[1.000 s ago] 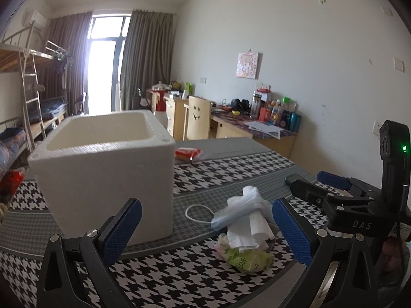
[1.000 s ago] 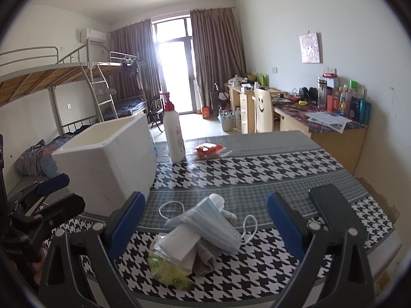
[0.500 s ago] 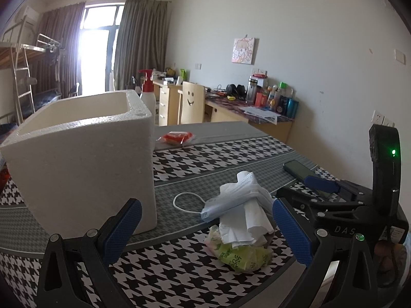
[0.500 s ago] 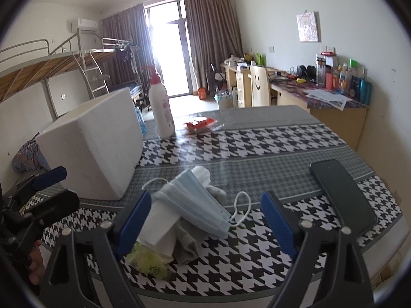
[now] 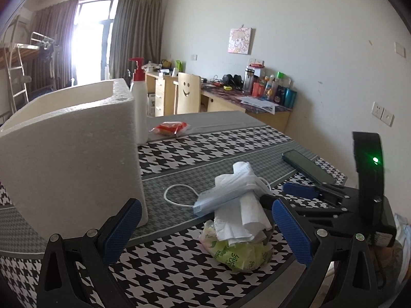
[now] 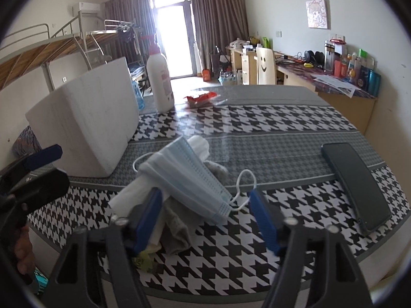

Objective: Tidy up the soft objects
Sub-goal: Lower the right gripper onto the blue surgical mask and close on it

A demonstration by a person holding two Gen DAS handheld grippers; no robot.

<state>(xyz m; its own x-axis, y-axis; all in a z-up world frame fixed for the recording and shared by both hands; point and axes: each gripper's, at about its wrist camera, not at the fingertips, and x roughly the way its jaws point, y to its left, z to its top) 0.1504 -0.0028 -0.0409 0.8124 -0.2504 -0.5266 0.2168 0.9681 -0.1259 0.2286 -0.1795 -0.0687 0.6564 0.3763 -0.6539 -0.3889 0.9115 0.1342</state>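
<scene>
On the far left the big white foam box [image 5: 74, 159] is sitting on the checked table [image 5: 205, 143], with a white pump bottle [image 5: 138, 102] just behind it. My left tongs [image 5: 205, 231] are hanging wide open with nothing in them, near the table edge between the box and the soft pile. Next comes the pile itself: a blue face mask [image 6: 190, 174] is lying on top of white tissues [image 6: 128, 195], a grey cloth [image 6: 177, 228] and a green packet [image 5: 239, 254]. My right tongs [image 6: 205, 210] are reaching over the near end of the mask, part way open, one blue pad on each side of it, and they are not squeezing anything yet. Farther right a dark phone [image 6: 357, 182] is lying flat, well apart from the pile. I am thinking about what could go wrong. The mask is thin and floppy, so my pads might catch only the ear loop [image 6: 244, 187] and it could slip out. They might also grab the tissues under it and drag the whole pile along.
</scene>
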